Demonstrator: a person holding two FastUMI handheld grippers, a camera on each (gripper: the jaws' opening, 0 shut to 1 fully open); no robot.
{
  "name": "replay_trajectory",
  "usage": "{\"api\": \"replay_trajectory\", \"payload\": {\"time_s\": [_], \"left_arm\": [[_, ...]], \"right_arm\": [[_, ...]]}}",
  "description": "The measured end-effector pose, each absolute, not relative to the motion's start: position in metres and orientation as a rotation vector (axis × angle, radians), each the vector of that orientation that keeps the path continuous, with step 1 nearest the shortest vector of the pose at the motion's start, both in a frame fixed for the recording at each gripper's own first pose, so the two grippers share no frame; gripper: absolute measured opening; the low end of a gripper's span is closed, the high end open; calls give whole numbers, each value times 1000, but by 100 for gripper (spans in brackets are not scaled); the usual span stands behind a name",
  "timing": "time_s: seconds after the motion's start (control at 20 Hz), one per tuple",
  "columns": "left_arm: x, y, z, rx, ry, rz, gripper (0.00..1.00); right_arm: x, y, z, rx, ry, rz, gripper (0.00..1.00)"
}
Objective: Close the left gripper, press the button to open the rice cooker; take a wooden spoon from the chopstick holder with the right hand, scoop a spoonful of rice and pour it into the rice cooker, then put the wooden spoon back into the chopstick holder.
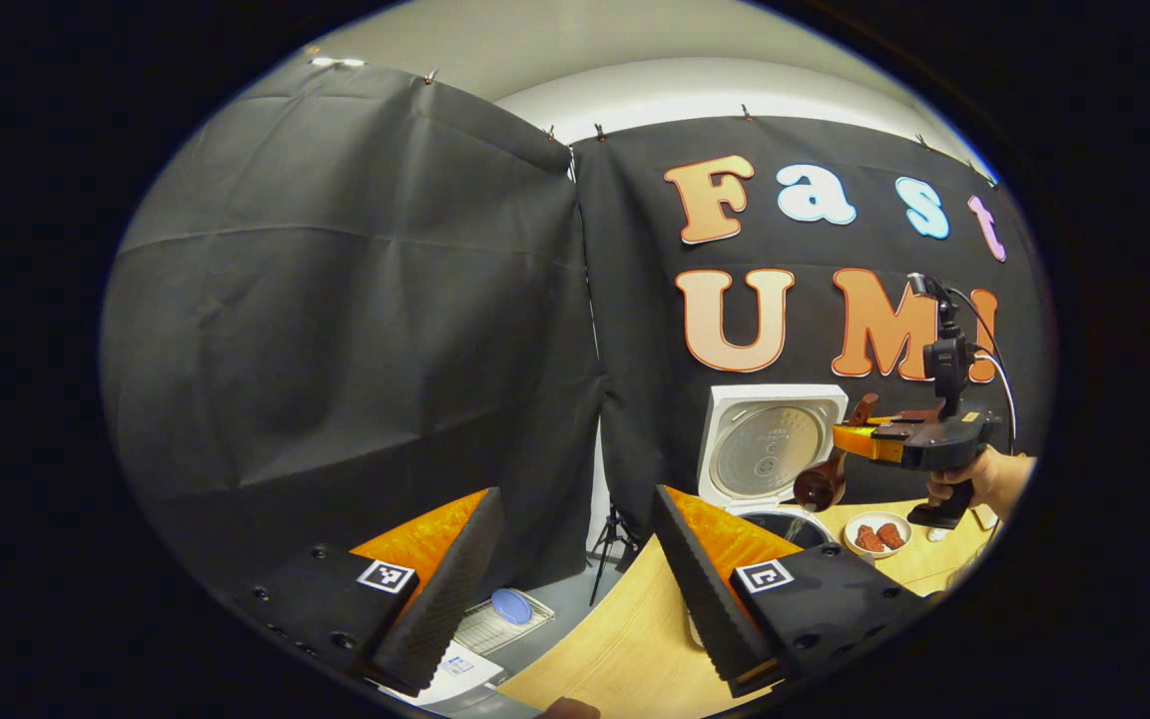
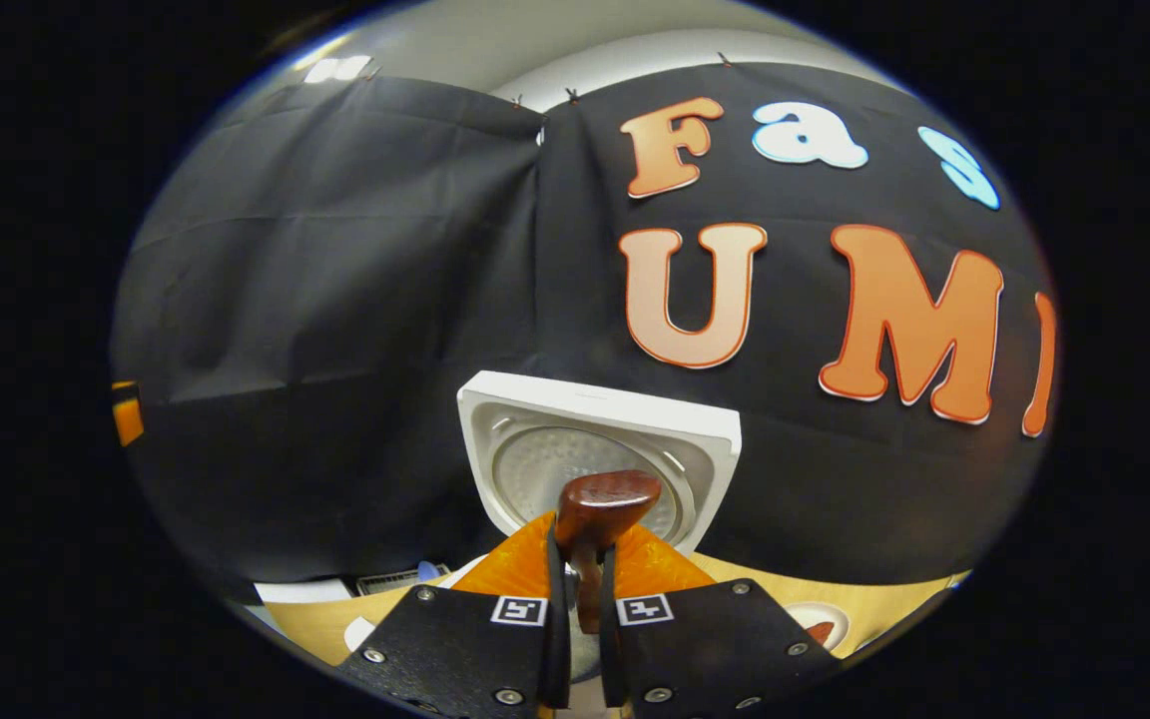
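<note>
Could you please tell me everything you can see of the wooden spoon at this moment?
The wooden spoon looks like dark reddish-brown, glossy wood, with a rounded bowl and a narrow handle. The right tool is shut on the handle, both fingers pressing it. In the left gripper view the spoon is tipped bowl-down over the open rice cooker, whose white lid stands upright behind it, and something pale seems to fall from the bowl into the pot. Apart from the fingers, nothing seems to touch it.

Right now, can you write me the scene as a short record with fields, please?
rice cooker: lid open, standing upright
wooden spoon: held over the cooker, tipped, rice pouring out in the left gripper view
right gripper: fingers closed on the spoon handle
left gripper: open, holding nothing
small bowl: on the table beside the cooker
</note>
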State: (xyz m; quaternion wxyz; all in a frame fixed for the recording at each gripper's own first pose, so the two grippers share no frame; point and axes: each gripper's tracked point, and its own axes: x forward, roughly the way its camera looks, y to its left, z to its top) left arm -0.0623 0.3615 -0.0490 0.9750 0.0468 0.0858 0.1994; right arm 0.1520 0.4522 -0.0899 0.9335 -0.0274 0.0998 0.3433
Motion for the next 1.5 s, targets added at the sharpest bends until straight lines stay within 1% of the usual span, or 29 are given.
{"api": "replay_trajectory", "payload": {"time_s": [0.15, 0.25, 0.5, 0.8, 1.05, 1.2, 1.45, 1.5], "left_arm": [[-61, 357, -47, 96, 173, 399, 100], [-63, 354, -47, 104, 172, 396, 100], [-62, 332, -46, 114, 172, 370, 100], [-58, 291, -46, 124, 164, 316, 100], [-41, 232, -47, 74, 165, 233, 100], [-32, 196, -48, 90, 163, 176, 100], [-18, 130, -55, 86, 177, 69, 100], [-15, 117, -57, 80, 186, 52, 100]], "right_arm": [[141, 453, -84, -112, 152, 718, 11], [139, 450, -80, -116, 145, 723, 11], [144, 426, -74, 29, 224, 719, 11], [120, 351, -75, 196, 296, 666, 12], [106, 275, -84, 248, 330, 572, 11], [94, 227, -96, 279, 357, 507, 11], [76, 140, -120, 319, 401, 364, 11], [71, 125, -126, 329, 412, 335, 7]]}}
